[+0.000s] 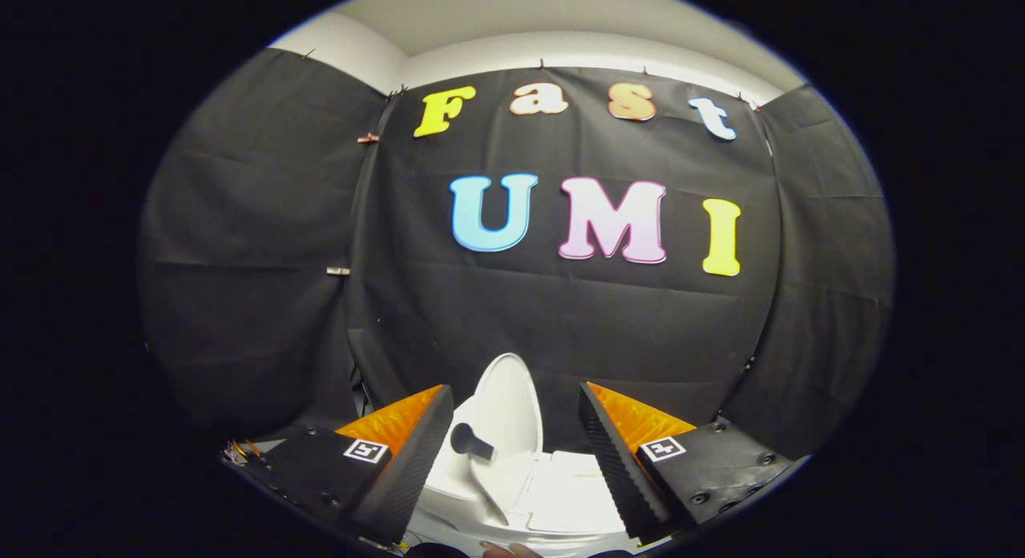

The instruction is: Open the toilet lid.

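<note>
A white toilet (564, 494) sits low between my fingers, against the black cloth wall. Its white oval lid (506, 426) stands raised, tilted up toward the wall, with its top edge a little above my fingertips. A short black handle (471, 443) sticks out from the lid's left side, close to my left finger. My gripper (514, 391) is open, with the fingers wide apart on either side of the lid and pressing on nothing. The bowl under the lid is mostly hidden by my left finger.
Black cloth walls (560, 318) close the booth behind and on both sides of the toilet. Part of a person's hand (504, 549) shows at the very bottom, under the gripper.
</note>
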Demonstrator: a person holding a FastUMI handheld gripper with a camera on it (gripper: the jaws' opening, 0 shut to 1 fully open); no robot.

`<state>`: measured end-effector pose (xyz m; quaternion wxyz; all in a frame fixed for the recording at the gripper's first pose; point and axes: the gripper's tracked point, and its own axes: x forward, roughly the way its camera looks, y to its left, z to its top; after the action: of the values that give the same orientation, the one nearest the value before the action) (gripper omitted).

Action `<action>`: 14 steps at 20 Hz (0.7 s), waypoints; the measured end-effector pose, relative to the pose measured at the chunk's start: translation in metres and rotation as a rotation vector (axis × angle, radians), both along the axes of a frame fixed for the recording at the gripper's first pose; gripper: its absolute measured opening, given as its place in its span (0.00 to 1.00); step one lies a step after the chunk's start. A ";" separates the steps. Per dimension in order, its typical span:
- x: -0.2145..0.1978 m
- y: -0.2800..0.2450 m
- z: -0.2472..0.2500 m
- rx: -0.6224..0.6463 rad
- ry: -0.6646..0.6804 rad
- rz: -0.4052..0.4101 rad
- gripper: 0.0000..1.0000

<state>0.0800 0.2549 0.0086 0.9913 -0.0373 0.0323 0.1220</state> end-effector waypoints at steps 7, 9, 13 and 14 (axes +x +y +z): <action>-0.038 -0.097 0.055 0.066 -0.081 -0.119 0.98; -0.049 -0.114 0.060 0.059 -0.084 -0.134 0.98; -0.069 -0.146 0.068 0.041 -0.105 -0.163 0.98; -0.074 -0.152 0.069 0.041 -0.111 -0.170 0.98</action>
<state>0.0060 0.1029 0.0778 0.9989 -0.0206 -0.0223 0.0357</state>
